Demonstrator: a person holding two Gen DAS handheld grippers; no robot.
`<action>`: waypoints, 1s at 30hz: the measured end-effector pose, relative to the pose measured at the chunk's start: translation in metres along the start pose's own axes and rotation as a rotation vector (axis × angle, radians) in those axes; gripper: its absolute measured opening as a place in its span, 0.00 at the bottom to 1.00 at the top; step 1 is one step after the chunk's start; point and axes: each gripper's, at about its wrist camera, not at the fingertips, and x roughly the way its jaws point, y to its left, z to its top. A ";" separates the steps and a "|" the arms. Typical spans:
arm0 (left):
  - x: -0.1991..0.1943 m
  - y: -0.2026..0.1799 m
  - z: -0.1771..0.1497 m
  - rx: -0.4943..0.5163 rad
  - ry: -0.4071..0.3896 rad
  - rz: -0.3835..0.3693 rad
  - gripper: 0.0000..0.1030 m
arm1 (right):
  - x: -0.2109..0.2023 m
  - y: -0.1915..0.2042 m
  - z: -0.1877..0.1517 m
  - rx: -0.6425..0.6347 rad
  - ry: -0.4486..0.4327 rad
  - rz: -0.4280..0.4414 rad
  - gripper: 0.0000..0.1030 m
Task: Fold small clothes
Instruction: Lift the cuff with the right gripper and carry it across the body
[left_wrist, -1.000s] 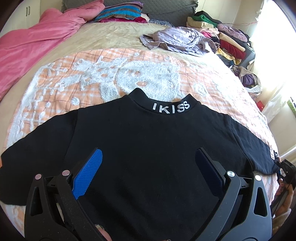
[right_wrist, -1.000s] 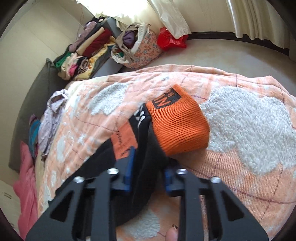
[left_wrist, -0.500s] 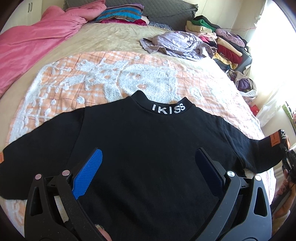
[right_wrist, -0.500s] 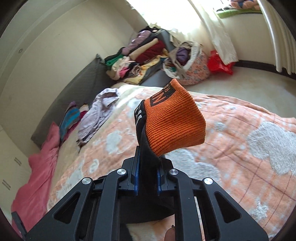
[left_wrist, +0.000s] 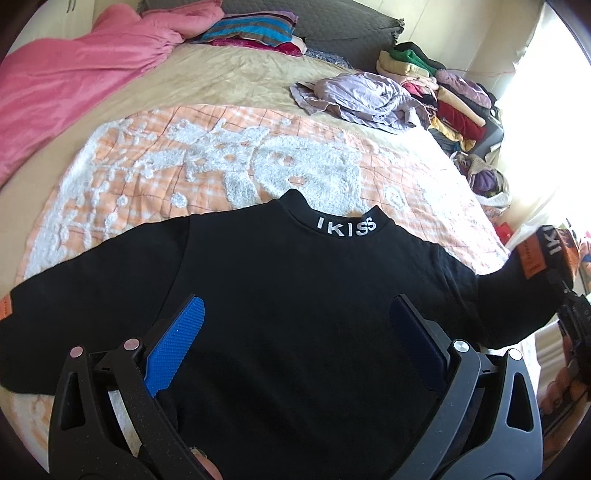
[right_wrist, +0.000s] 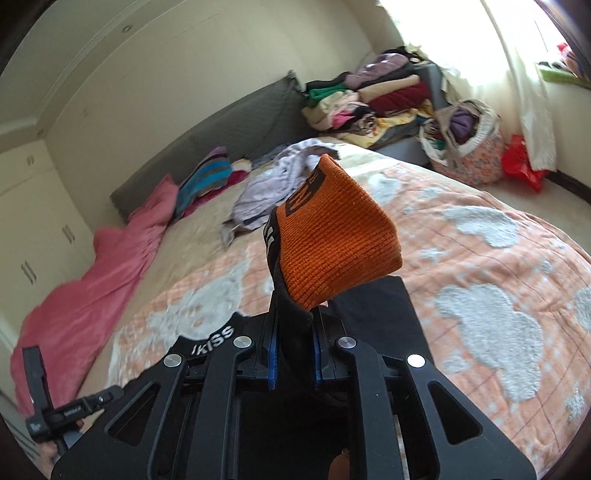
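A small black sweatshirt (left_wrist: 295, 295) with "IKISS" on its collar lies flat on the orange and white blanket (left_wrist: 229, 162). My left gripper (left_wrist: 295, 332) is open and hovers over the shirt's lower body, its blue pads (left_wrist: 177, 339) wide apart. My right gripper (right_wrist: 293, 358) is shut on the shirt's right sleeve just behind the orange cuff (right_wrist: 332, 236) and holds it up off the bed. The lifted sleeve (left_wrist: 532, 280) shows at the right edge of the left wrist view. The left sleeve (left_wrist: 55, 314) lies spread out.
A crumpled lilac garment (left_wrist: 365, 96) lies on the beige bed beyond the blanket. A pink quilt (left_wrist: 66, 74) and striped folded clothes (left_wrist: 251, 31) are at the head. Stacked clothes (right_wrist: 369, 96) and a floral bag (right_wrist: 469, 147) stand beside the bed's right side.
My right gripper closed on the right sleeve and lifted it off the blanket, swinging up and toward the shirt's body. My left gripper stayed open over the shirt.
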 end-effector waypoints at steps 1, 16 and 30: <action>0.000 0.003 0.000 -0.010 0.005 -0.013 0.92 | 0.002 0.009 -0.002 -0.018 0.005 0.004 0.12; 0.006 0.047 -0.002 -0.155 0.082 -0.193 0.91 | 0.073 0.107 -0.058 -0.197 0.180 0.069 0.13; 0.032 0.051 -0.004 -0.205 0.152 -0.284 0.90 | 0.092 0.128 -0.103 -0.194 0.321 0.189 0.46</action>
